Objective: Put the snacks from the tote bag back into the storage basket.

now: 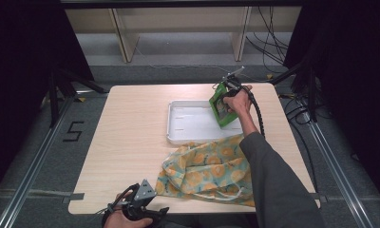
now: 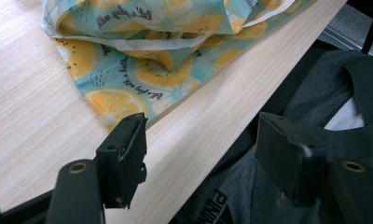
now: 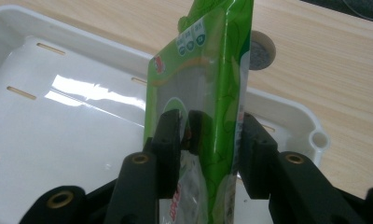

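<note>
My right gripper (image 1: pixel 224 93) hung over the far right part of the white tray (image 1: pixel 178 130), and between its jaws stood a green pouch (image 3: pixel 203 93) with a clear window in its face. In the right gripper view the pouch rose upright from between the two black jaws, one on each broad side of it; the jaws were set narrow about it, yet I could not tell for sure whether both pads pressed on the film or merely stood against it. In the high view the pouch (image 1: pixel 221 107) hung tilted above the tray's right end, its lower edge close to the tray floor, though whether it touched I could not make out. The tray lay on the desk (image 1: pixel 131 142), its slotted floor bare and shiny beneath the pouch. Nearer to me, just beside the tray's near rim, lay a crumpled cloth bag (image 1: pixel 204 171) printed with orange slices on pale blue; my right sleeve crossed over its right side. My left gripper (image 1: pixel 140 209) sat at the near edge of the desk, well apart from the tray, its jaws wide with nothing between them. In the left gripper view one jaw stood over the desk's edge by a corner of the cloth bag (image 2: pixel 142 70), the other past the edge, over my dark clothing.
</note>
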`<state>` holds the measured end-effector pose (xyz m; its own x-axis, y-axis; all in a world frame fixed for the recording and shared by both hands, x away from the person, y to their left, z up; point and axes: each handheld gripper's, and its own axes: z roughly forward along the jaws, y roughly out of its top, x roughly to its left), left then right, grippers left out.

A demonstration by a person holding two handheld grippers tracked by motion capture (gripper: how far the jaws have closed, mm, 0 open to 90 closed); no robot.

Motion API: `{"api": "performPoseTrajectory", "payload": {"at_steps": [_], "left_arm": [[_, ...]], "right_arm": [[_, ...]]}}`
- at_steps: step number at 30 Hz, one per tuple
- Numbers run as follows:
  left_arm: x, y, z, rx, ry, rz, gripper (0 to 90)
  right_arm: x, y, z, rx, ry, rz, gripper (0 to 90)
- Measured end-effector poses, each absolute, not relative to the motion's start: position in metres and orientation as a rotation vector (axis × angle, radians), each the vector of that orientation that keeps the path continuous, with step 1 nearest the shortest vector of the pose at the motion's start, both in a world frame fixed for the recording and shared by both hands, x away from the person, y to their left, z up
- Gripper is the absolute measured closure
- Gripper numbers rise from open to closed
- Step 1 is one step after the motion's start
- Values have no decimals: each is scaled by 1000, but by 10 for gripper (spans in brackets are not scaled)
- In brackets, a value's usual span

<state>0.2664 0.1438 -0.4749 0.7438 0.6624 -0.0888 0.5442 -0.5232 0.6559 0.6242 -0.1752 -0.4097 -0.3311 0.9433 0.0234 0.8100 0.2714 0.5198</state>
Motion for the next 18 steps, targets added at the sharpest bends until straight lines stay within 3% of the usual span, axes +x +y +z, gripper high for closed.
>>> {"api": "performPoseTrajectory", "payload": {"at_steps": [18], "left_arm": [[267,145,-474,2266,885,235,334]], "right_arm": [[628,-192,-406,1583,2231,598,603]]}}
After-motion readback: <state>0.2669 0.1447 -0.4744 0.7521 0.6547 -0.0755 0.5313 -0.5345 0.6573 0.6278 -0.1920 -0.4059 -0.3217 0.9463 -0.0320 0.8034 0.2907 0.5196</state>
